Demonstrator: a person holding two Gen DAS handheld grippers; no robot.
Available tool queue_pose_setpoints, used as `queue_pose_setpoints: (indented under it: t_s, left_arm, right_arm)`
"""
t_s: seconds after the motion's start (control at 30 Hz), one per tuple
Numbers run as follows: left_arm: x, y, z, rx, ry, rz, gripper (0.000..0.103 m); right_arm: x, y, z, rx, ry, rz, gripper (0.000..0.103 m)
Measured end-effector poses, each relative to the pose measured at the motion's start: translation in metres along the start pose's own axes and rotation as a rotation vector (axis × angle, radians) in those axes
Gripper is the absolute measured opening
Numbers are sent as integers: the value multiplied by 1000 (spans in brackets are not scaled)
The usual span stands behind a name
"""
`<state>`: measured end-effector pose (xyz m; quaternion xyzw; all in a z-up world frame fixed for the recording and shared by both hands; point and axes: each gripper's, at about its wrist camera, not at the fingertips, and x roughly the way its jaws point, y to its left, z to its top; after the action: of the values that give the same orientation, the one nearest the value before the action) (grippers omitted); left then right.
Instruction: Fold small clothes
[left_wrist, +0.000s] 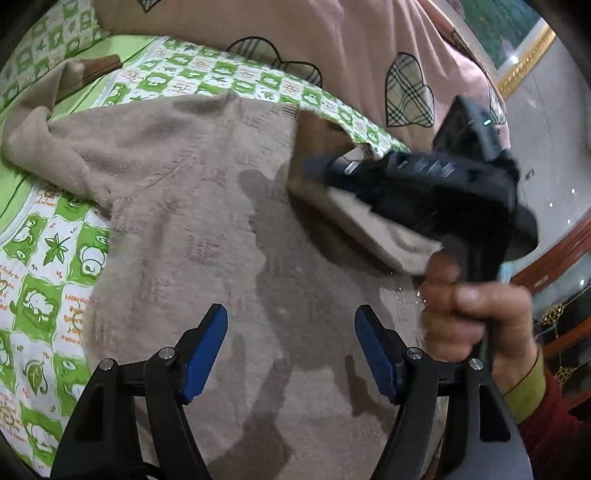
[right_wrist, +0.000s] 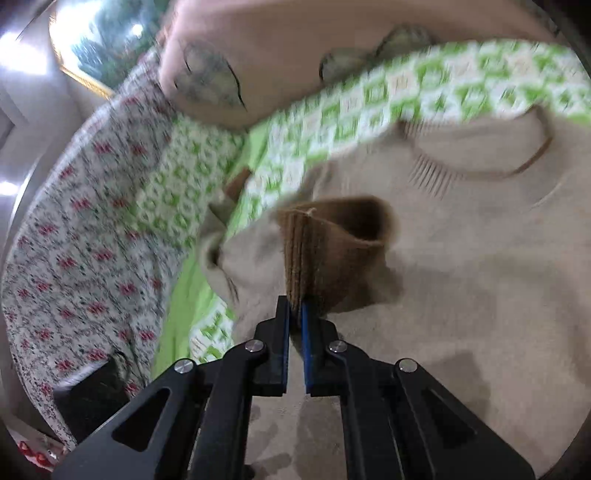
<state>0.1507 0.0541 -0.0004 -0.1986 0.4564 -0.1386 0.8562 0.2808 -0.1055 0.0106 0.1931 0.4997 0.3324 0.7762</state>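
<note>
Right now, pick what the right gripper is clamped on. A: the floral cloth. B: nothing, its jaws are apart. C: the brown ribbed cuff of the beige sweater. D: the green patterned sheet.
C: in the right wrist view the right gripper has its jaws closed on the brown ribbed cuff of the beige sweater, lifted above the garment.

Green-white cartoon bedsheet (left_wrist: 55, 258): small orange English lettering, "lucky to" partly legible; rest unreadable.
</note>
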Motion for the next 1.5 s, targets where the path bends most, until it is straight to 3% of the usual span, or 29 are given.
queue_pose_setpoints:
  t_s: [0.07, 0.13, 0.2, 0.23, 0.37, 0.47, 0.5, 0.6, 0.7, 0.8, 0.93, 1.03, 1.13, 1.27, 1.37, 1.4, 1.47, 1.5]
  left_arm:
    - [4, 3, 6, -3, -2, -11, 72]
    - [15, 3, 15, -2, 9, -26, 74]
    - [27, 2, 23, -8, 20, -31, 74]
    - [36, 2, 29, -9, 30, -31, 74]
    - [72, 12, 52, -59, 58, -23, 74]
    - [80, 19, 66, -100, 12, -52, 71]
    - [82, 20, 70, -109, -8, -57, 64]
    - [89, 14, 79, -96, -22, -63, 7]
    - [66, -4, 78, -17, -108, 18, 5]
    - [34, 9, 77, -35, -198, 69, 5]
    - [50, 29, 77, -51, -122, 82, 5]
    - [57, 28, 72, -33, -121, 118, 5]
    - [57, 44, 70, -96, -126, 126, 5]
    - [50, 59, 66, -150, -156, 149, 5]
    - [51, 53, 64, -137, -158, 167, 5]
    - [52, 50, 64, -126, -153, 174, 5]
    - [54, 38, 62, -82, -135, 161, 5]
    - [53, 30, 61, -54, -132, 154, 5]
  right_arm:
    - [11, -5, -6, 17, 43, -30, 11]
    - [11, -12, -11, 53, 63, -11, 25]
    - [-2, -17, -14, 87, 26, 15, 59]
    - [-15, -18, -17, 92, -10, 21, 62]
    - [-67, -15, -34, 115, -125, 10, 63]
    - [-115, -22, -67, 131, -214, -28, 64]
    - [-124, -23, -75, 133, -235, -46, 64]
    - [-152, -33, -102, 168, -294, -112, 67]
    - [-172, -48, -116, 187, -315, -198, 67]
    - [-194, -65, -119, 207, -352, -281, 67]
    - [-210, -100, -107, 262, -372, -382, 67]
    - [-210, -118, -83, 254, -361, -432, 67]
    - [-201, -138, -52, 254, -324, -464, 67]
    - [-178, -165, -23, 271, -245, -477, 67]
    - [-161, -163, -20, 232, -212, -457, 67]
    - [-153, -161, -20, 213, -193, -451, 53]
    - [-144, -157, -21, 171, -146, -478, 10]
    - [-147, -153, -22, 149, -146, -498, 10]
